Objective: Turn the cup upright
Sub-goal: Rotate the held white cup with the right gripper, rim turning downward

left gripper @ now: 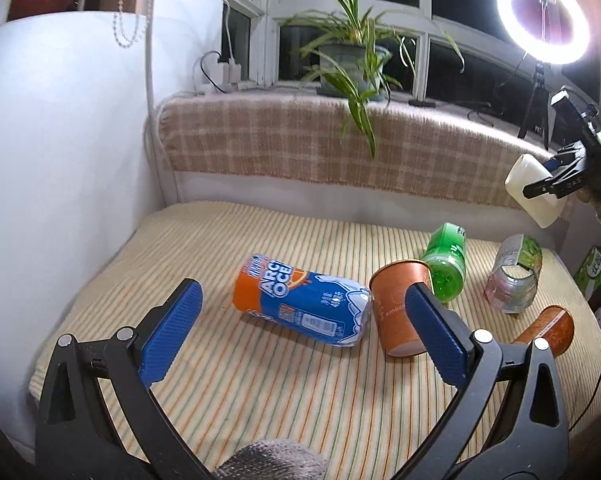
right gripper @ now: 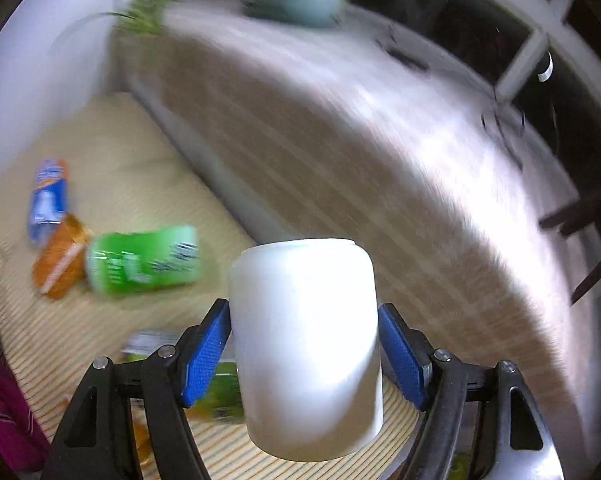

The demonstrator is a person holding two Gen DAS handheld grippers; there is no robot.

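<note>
**Inspector:** Right gripper (right gripper: 303,354)?

**Assistant:** Its blue pads (right gripper: 202,360) are clamped on both sides of the white cup (right gripper: 306,344). The cup is held in the air above the striped mat (right gripper: 96,336), flat closed end away from the camera. The left wrist view shows the same cup (left gripper: 534,190) lifted at far right, tilted, well clear of the mat (left gripper: 260,392).

**Inspector:** Left gripper (left gripper: 304,330)?

**Assistant:** Spread wide, holding nothing, hovering over the mat.

**Inspector:** Items on the mat?

**Assistant:** A blue-and-orange can (left gripper: 302,306) on its side; just right of it an orange paper cup (left gripper: 396,312), tipped over, with a green can (left gripper: 444,262) behind it. Further right, a crushed clear bottle (left gripper: 512,276) and a second orange paper cup (left gripper: 548,330). The right wrist view is motion-blurred
</note>
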